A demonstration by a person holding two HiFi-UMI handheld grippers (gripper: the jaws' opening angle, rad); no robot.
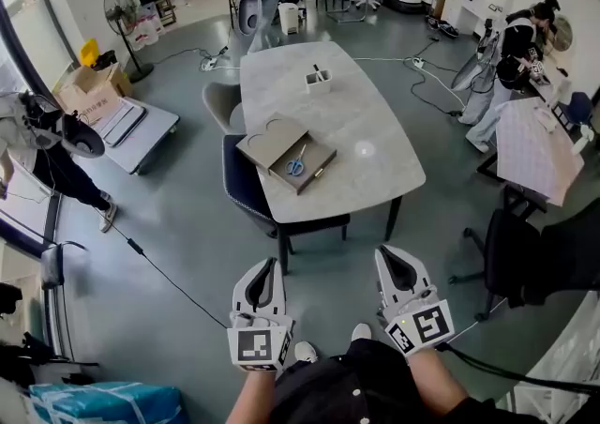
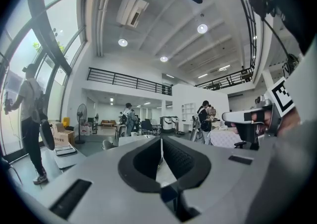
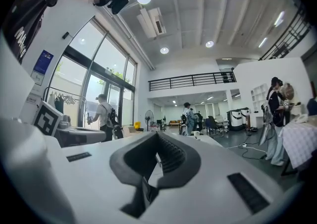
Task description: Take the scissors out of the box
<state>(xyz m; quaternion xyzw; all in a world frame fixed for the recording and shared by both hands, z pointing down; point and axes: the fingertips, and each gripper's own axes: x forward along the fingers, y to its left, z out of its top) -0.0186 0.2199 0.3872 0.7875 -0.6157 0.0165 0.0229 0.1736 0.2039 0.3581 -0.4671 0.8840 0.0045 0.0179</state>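
The scissors (image 1: 295, 166) lie in the open box (image 1: 317, 156), near the left edge of the counter (image 1: 366, 113) by its near corner. The left hand-held gripper (image 1: 271, 265) and right hand-held gripper (image 1: 391, 255) are both pressed together, holding nothing, well apart from the counter.

Scissors (image 1: 295, 167) blue-handled, box (image 1: 265, 143) brown, table (image 1: 356, 103) pale grey; left gripper (image 1: 273, 263) and right gripper (image 1: 386, 252) white (black-and-white square markers on their cubes); floor (image 1: 187, 216) dull grey.
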